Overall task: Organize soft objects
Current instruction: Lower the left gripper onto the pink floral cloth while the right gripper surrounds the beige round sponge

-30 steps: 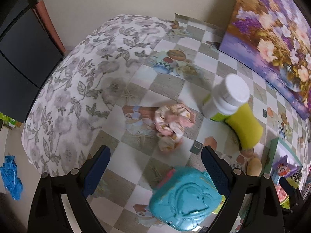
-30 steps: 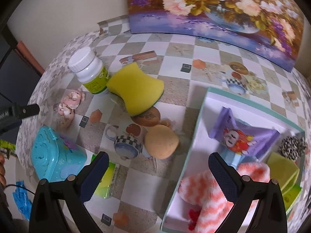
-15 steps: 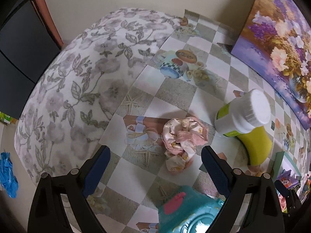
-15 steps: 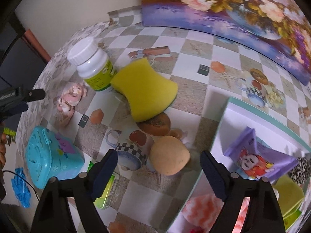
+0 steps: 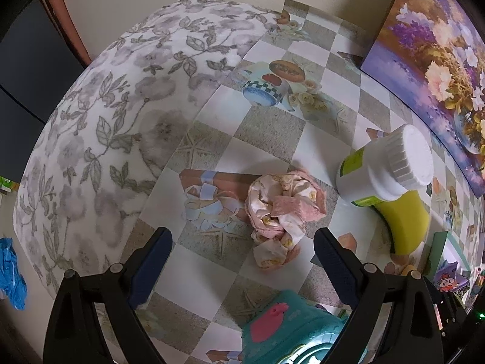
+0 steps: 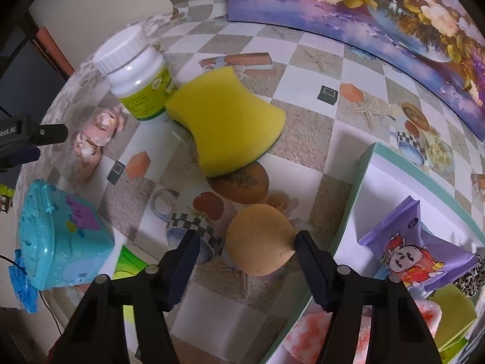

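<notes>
Lying crumpled on the checked tablecloth (image 5: pixel 266 133), a pink-and-cream cloth bundle (image 5: pixel 280 209) sits just ahead of the left gripper (image 5: pixel 242 242), between the lines of its two widely spread fingers, which hold nothing.
- White bottle with green label (image 5: pixel 385 166): just right of the bundle, standing beside the yellow sponge (image 5: pixel 404 221); a narrow strip of tablecloth separates bottle and bundle.
- Teal plastic toy case (image 5: pixel 291 330): near side of the bundle, low between the left fingers.
- Open room: bare tablecloth to the left and beyond the bundle, running to a floral-patterned cloth (image 5: pixel 100 127) that covers the rounded table edge.

Right gripper (image 6: pixel 245 242): fingers spread apart, empty, straddling a round tan sponge (image 6: pixel 260 239). The right fingertip (image 6: pixel 303 242) appears to meet the sponge's side; the left one stands off from it.
- Tan sponge lies on the tablecloth just beside the green rim of the white box (image 6: pixel 354 200), outside it.
- Box holds a purple cartoon packet (image 6: pixel 409 248), a pink-and-white fluffy item (image 6: pixel 315 330) and a leopard-print piece (image 6: pixel 473 276).
- The yellow sponge lies beyond the tan one, touching the bottle.
- Flower painting (image 6: pixel 379 9) stands along the far edge of the table.
</notes>
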Demonstrator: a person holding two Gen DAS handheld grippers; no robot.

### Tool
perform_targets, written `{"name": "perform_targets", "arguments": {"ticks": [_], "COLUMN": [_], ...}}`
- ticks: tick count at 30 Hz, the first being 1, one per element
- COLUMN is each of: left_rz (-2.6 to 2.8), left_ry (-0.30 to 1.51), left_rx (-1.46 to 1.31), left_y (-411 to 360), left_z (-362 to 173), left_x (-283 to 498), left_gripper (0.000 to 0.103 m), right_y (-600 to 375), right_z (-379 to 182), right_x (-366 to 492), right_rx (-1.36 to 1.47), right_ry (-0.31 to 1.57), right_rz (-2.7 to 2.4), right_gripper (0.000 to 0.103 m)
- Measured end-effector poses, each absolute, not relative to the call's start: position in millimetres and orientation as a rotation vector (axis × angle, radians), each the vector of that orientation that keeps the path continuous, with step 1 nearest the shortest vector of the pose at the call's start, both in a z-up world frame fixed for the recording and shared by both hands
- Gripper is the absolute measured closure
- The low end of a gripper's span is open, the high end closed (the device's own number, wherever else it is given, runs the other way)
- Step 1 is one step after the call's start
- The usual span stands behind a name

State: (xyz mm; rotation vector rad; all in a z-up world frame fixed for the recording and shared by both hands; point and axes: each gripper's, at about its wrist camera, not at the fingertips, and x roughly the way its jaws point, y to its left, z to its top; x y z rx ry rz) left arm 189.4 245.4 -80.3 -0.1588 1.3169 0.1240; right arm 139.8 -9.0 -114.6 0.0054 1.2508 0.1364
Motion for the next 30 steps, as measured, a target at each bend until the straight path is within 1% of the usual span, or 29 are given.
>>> {"name": "perform_targets", "arguments": {"ticks": [4,7,11,12,14,16,30], "left_rz": [0.126,0.121,0.122,0.122,0.122,0.122,0.122], "left_ry": [1.319,1.321,1.321,1.321,1.321,1.321,1.308], "left_rx": [-0.159,-0.154,-0.149,-0.149,-0.149,-0.149,-0.157], "left_y": [245.9,244.7,244.4,244.5,244.5,244.6,245.3], "left_z": [-81.7,-81.7,-81.8,-81.6,-81.7,-82.0,-92.5], "left_x": [189.7,189.3,189.0,188.8,188.7,188.4,200.2], "left_gripper": [0.008,0.008,0.008,0.008,0.008,0.008,0.008], "right_y": [-7.9,-8.3,-6.5,-5.3,-4.5,-6.5,-13.8], "right_z": [-115.6,-117.1,-119.1,-120.2,-122.2,-122.0,-114.3], "right_x": [138.7,138.7,137.3,136.8,136.7,136.2,142.7], "right_rx": [-0.018,-0.033,-0.072,-0.084,-0.099,-0.076,-0.047], "right_ry": [1.254,1.250,1.246,1.245,1.242,1.240,1.241], "right_rz": [0.134,0.130,0.115,0.109,0.093,0.097,0.099], "right_gripper": [0.042,0.042,0.045,0.047,0.053,0.055,0.056]}}
